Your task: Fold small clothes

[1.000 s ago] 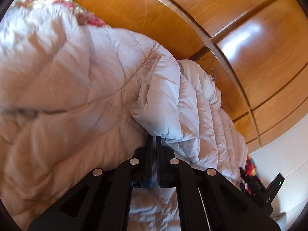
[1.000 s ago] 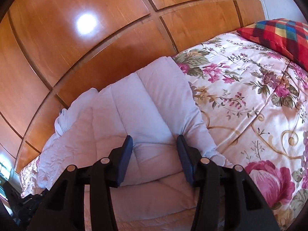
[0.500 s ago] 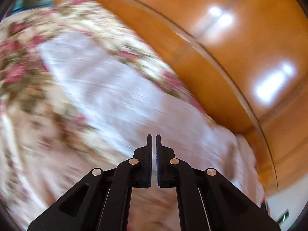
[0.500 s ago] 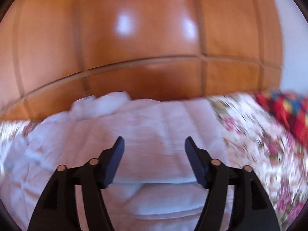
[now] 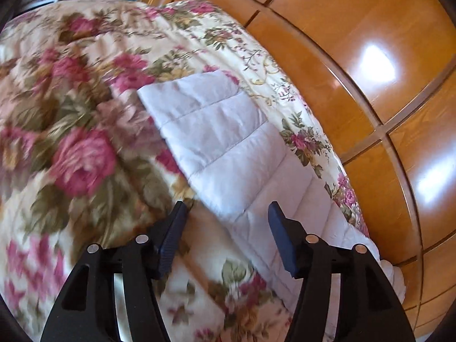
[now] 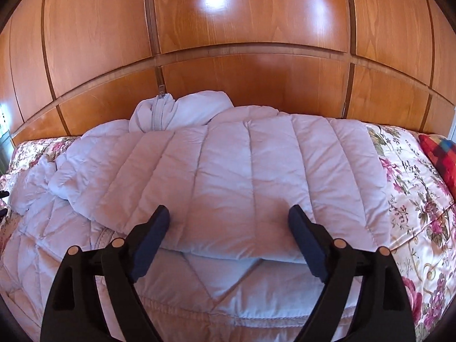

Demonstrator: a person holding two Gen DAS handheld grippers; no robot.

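While the pale quilted jacket (image 6: 228,176) lies across the middle of the right wrist view, folded over on itself on the floral bedspread (image 6: 410,188) with its collar and zip bunched against the wooden panelling (image 6: 228,20) at the top, the right gripper (image 6: 228,228) hangs just over the near folded edge. Its jaws are opening wide, and though the fold sits between them, the pads press on nothing. In the left wrist view the same jacket (image 5: 228,148) runs as a long strip from centre to lower right, along the bedspread's (image 5: 71,142) edge. The left gripper (image 5: 226,216) is also opening, empty, its fingertips framing the strip's near side edge without touching it.

The step in hand looks like taking a fresh hold for the next fold. To do it well, each gripper should come down on one edge, biting through all the padded layers rather than only the top skin, since slippery down fabric tends to slide apart. The two grips should sit level with each other along the same edge, so the fold carries over square. The loose sleeve (image 6: 37,179) bunched at centre left of the right view probably needs tucking in first, or it will spill out of the finished bundle.
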